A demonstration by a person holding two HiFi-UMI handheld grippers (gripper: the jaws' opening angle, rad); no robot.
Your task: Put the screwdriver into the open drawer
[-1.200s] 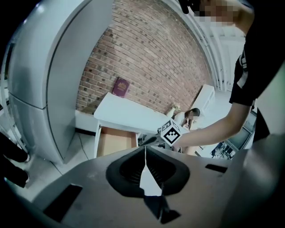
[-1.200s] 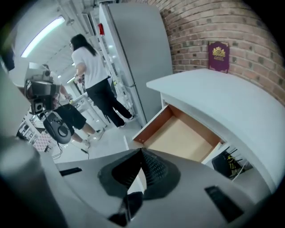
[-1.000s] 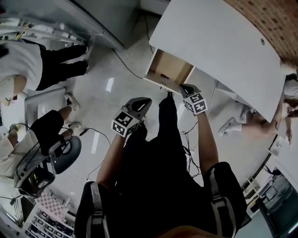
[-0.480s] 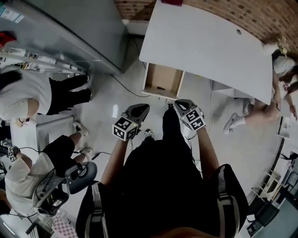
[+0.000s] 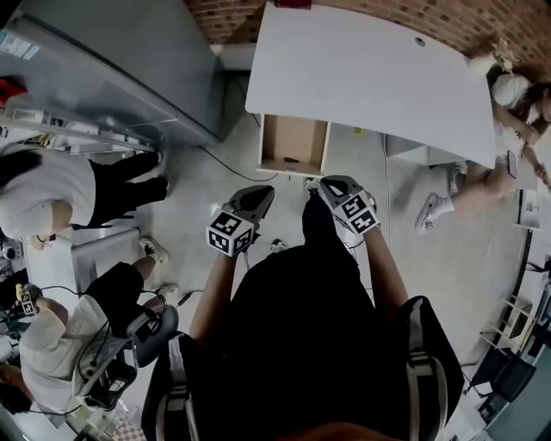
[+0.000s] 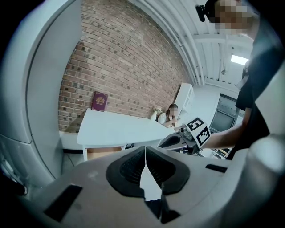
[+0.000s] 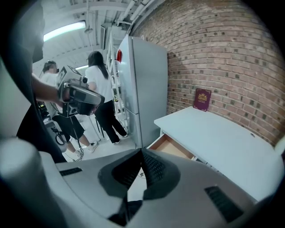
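Head view: the drawer stands open under the white surface. A small dark thing at its near edge is probably the screwdriver. The left claw and right claw hang nearer, apart from it.

Left gripper view: the left claw is pressed together and empty.

Right gripper view: the right claw is pressed together too, carrying nothing. The task looks done.

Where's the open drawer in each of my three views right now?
Head view: drawer upper centre, under the white table's near edge.
Left gripper view: drawer a tan sliver left of centre, under the table.
Right gripper view: drawer at centre, below the table.
Shared landmark: maroon book against the brick wall.
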